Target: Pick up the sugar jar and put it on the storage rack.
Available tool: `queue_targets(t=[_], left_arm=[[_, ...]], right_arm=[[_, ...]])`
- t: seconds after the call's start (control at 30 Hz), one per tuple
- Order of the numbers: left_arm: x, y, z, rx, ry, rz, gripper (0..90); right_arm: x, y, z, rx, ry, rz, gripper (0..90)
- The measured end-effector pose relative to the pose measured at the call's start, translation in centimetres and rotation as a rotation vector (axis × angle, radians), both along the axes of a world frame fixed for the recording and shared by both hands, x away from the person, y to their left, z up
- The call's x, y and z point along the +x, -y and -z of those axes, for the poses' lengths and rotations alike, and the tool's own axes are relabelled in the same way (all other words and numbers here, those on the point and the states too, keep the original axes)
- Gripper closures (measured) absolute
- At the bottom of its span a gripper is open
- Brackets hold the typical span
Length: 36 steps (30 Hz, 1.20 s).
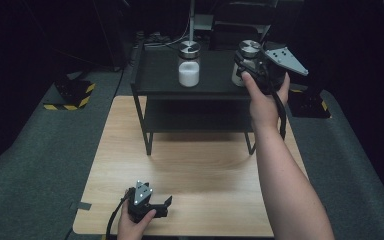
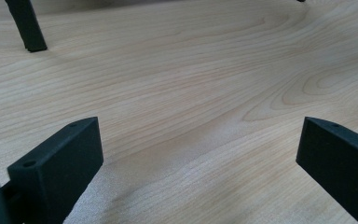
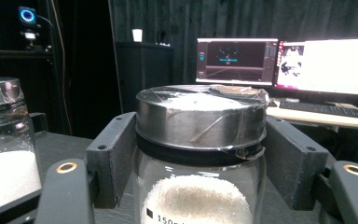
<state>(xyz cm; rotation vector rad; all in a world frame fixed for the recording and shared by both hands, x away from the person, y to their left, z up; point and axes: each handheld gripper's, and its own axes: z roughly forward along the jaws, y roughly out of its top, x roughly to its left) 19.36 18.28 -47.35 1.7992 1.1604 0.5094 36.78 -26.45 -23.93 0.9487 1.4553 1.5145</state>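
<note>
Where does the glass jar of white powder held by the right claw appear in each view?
High view: the steel-lidded glass jar of white powder stands top right on the black metal shelf, in the right claw.
Left gripper view: bare wooden tabletop and a shelf leg.
Right gripper view: centre, clamped.
Shared landmark: the second, matching jar.

A wooden table point(image 1: 190, 170) bears a black rack point(image 1: 190, 92) carrying 2 jars point(image 1: 189, 64).

Looks like a recording lab, not anyone's kitchen: black curtains point(image 3: 168, 18) all round, lit monitors point(image 3: 237, 59) and a keyboard point(image 3: 320, 109) on a desk behind, hazard-taped stand feet point(image 1: 70, 97) on grey carpet point(image 1: 35, 150), one bare wooden table point(image 1: 200, 180).
</note>
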Motion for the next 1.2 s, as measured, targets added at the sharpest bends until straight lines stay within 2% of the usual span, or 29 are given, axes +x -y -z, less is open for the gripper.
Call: queue_targets(t=[0.2,0.43,0.5,0.57,0.77,0.9,1.03,1.2], left_arm=[[-0.1,0.1,0.0,0.001,0.005,-0.001,0.8],[-0.1,0.0,0.0,-0.001,0.000,0.000,0.8],[-0.1,0.0,0.0,0.000,0.000,-0.001,0.8],[-0.1,0.1,0.0,0.003,0.002,0.001,0.8],[0.0,0.0,0.0,0.006,0.001,0.007,0.8],[0.0,0.0,-0.1,0.007,0.001,0.009,0.8],[-0.1,0.0,0.0,0.007,0.006,0.012,0.7],[0.0,0.0,0.0,0.006,0.004,0.013,0.7]], right_arm=[[-0.1,0.0,0.3,-0.017,0.014,0.002,30.7],[-0.1,0.3,0.0,-0.021,0.004,-0.008,30.2],[-0.1,0.4,-0.3,-0.023,-0.012,-0.010,29.1],[-0.1,0.5,-0.4,-0.017,-0.030,-0.015,25.8],[-0.3,0.6,-0.6,-0.018,-0.040,-0.020,6.5],[-0.4,0.9,-0.6,-0.024,-0.045,-0.037,0.4],[-0.8,1.3,-0.2,-0.025,-0.014,-0.055,0.0],[-1.4,2.0,0.3,-0.012,-0.010,-0.059,0.0]])
